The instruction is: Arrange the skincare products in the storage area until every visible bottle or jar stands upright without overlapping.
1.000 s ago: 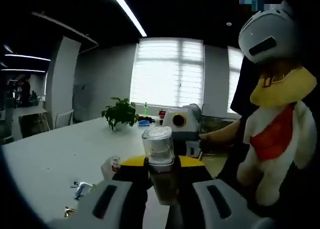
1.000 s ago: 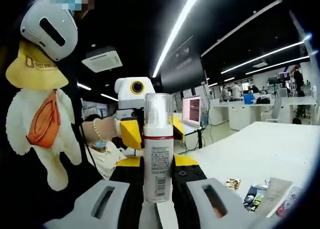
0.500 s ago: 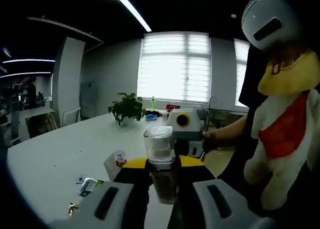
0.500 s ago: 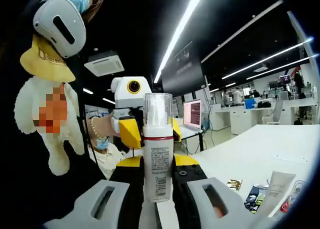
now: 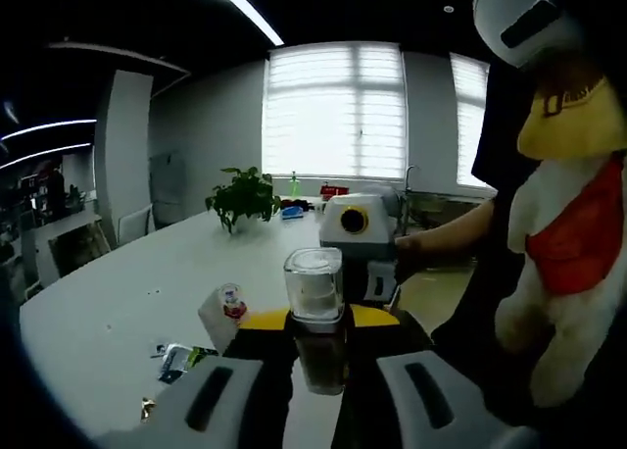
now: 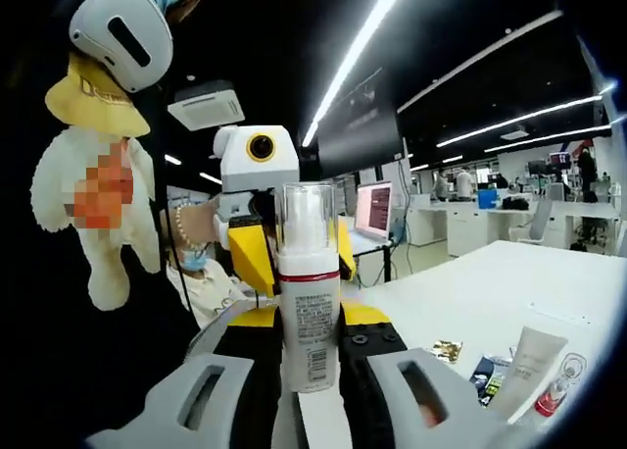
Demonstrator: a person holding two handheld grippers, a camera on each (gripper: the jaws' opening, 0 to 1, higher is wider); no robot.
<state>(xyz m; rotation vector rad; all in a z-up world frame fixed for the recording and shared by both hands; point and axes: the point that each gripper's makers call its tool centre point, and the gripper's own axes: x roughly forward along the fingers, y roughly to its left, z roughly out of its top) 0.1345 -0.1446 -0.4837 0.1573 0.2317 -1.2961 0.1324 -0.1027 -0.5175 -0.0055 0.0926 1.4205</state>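
In the left gripper view my left gripper [image 5: 318,395] is shut on a bottle with a clear square cap [image 5: 314,312], held upright above the white table [image 5: 127,302]. The right gripper [image 5: 358,235] and the hand holding it come in from the right behind the bottle. In the right gripper view my right gripper [image 6: 309,395] is shut on a tall white pump bottle with a clear cap and red band [image 6: 307,292]. The left gripper [image 6: 253,189] shows behind it. A white tube [image 6: 524,366] and a small red-capped bottle [image 6: 556,385] lie on the table at lower right.
A small white tube with a red cap [image 5: 223,307] and loose sachets [image 5: 176,359] lie on the table at lower left. A potted plant [image 5: 240,199] stands at its far end. A plush toy [image 5: 573,263] hangs from the person. More sachets [image 6: 485,371] lie near the white tube.
Both cameras have tilted slightly downward, so more of the table and the products on it come into sight. Both bottles stay gripped as before.
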